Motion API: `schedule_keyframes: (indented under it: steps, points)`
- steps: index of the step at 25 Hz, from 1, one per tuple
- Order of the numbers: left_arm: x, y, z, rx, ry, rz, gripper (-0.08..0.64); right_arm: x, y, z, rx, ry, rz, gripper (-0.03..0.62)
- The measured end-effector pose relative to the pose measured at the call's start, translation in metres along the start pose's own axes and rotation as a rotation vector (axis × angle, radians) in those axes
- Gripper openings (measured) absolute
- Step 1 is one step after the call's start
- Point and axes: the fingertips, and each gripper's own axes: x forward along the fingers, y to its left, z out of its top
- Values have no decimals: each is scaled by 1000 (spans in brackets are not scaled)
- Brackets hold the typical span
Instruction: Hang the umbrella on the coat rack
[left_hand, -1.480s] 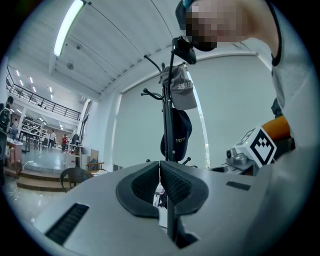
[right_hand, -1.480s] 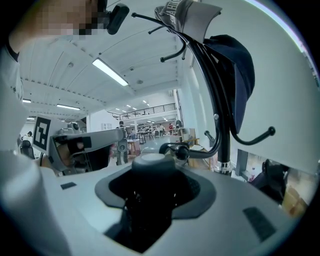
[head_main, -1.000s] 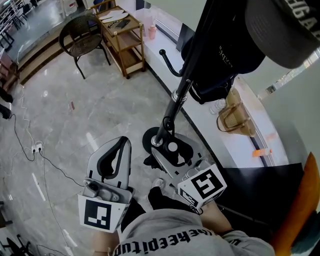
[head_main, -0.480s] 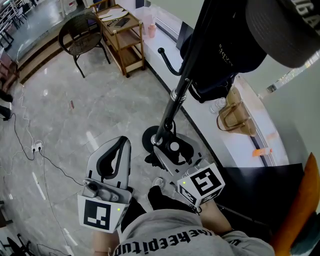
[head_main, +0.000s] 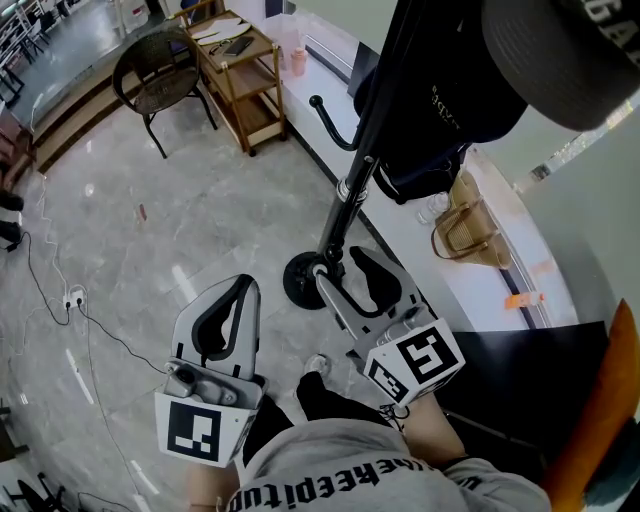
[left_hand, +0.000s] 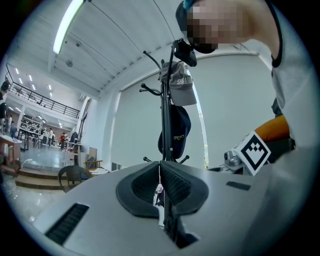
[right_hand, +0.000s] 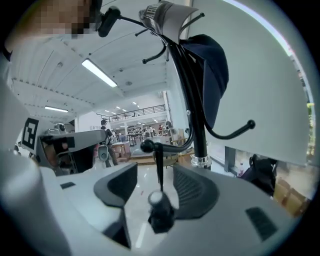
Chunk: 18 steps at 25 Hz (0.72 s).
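The black coat rack (head_main: 360, 170) stands right in front of me, with a dark cap (head_main: 430, 110) on it. A small folded black umbrella (right_hand: 159, 212) hangs by its thin strap (right_hand: 158, 167) from a knobbed lower hook (right_hand: 147, 146). In the head view the umbrella (head_main: 320, 272) hangs low beside the pole. My right gripper (head_main: 342, 265) (right_hand: 155, 172) is opening, with the umbrella between its jaws and no pad touching it. To the left, my left gripper (head_main: 225, 310) (left_hand: 160, 167) is shut on nothing and points at the rack (left_hand: 165, 110).
A wooden trolley (head_main: 240, 70) and a wicker chair (head_main: 155, 75) stand at the back left on the marble floor. A woven bag (head_main: 465, 235) rests on the white ledge to the right of the rack. A cable (head_main: 60, 290) runs over the floor at left.
The right gripper's jaws have spread and drawn back to the right, off the umbrella, which stays hanging by the pole. The left gripper has not moved.
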Motion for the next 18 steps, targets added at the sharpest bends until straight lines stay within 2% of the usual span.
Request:
schedule_keyframes:
  steps: [3, 18]
  points:
    - [-2, -3, -4, 0, 17, -9, 17, -3, -2, -3, 18, 3, -8, 225]
    - [-22, -2, 6, 16, -10, -21, 17, -9, 25, 4, -7, -20, 9, 224]
